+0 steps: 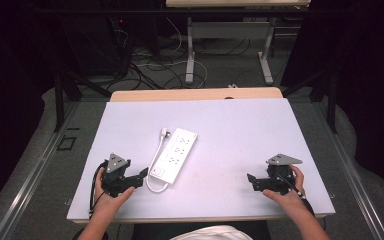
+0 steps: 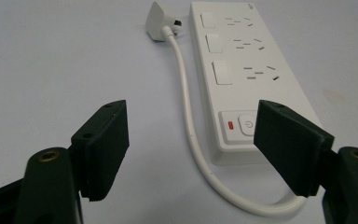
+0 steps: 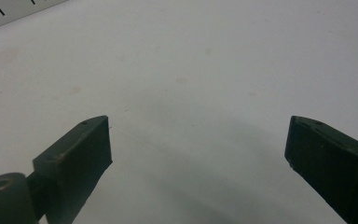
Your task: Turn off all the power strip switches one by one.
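Note:
A white power strip [image 1: 175,152] with several sockets and a red-lit switch lies a little left of the middle of the white table top [image 1: 240,130]. Its short white cable [image 1: 155,165] loops from the near end up to a white plug [image 1: 164,132] lying beside the far end. My left gripper [image 1: 142,175] rests near the front left, open, just short of the strip's near end [image 2: 235,126] and the cable loop [image 2: 186,102], with nothing between its jaws. My right gripper [image 1: 252,181] sits open at the front right over bare table. A corner of the strip [image 3: 9,11] lies far off.
A wooden table edge [image 1: 195,94] runs behind the white top. Beyond it stand a desk's metal legs [image 1: 190,55] and tangled cables on the floor [image 1: 145,65]. Bare table surface stretches between the strip and my right gripper.

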Available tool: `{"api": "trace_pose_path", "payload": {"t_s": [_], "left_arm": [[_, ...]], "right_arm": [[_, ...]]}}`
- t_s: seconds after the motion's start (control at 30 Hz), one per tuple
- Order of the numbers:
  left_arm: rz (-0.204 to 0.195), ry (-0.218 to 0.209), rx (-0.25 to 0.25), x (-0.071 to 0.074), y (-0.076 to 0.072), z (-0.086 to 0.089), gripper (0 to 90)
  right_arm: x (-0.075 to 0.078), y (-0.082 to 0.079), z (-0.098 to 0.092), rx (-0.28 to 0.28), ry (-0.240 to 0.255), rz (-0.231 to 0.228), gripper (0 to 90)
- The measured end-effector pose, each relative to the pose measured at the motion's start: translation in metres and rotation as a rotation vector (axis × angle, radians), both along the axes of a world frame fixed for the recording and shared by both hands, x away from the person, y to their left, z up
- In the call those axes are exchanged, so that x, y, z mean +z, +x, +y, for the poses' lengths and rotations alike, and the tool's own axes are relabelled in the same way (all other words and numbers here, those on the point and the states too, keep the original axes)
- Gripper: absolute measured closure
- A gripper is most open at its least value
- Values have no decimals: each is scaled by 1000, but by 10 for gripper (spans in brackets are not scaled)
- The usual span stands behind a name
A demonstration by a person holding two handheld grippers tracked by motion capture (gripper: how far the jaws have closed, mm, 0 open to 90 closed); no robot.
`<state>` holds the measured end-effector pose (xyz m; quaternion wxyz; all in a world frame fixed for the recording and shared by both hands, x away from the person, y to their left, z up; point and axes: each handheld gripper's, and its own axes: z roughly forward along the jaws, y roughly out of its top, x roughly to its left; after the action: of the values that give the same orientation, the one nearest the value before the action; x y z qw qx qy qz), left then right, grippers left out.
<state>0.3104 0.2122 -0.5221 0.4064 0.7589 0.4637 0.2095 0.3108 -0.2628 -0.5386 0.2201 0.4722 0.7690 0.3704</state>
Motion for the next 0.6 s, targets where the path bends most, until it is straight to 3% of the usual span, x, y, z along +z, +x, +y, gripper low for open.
{"api": "trace_pose_path", "payload": {"t_s": [0.17,0.3,0.5,0.6], "left_arm": [[-2,-22,-21,8,5,-6,427],[5,-15,-40,10,8,-9,513],[11,-24,-65,14,18,-17,520],[12,-38,-46,16,23,-20,517]], "right_arm": [[1,-1,2,-1,-4,-5,67],[0,-2,3,-3,-3,-6,67],[0,-3,0,-8,-7,-4,71],[0,-3,0,-14,12,-1,73]]}}
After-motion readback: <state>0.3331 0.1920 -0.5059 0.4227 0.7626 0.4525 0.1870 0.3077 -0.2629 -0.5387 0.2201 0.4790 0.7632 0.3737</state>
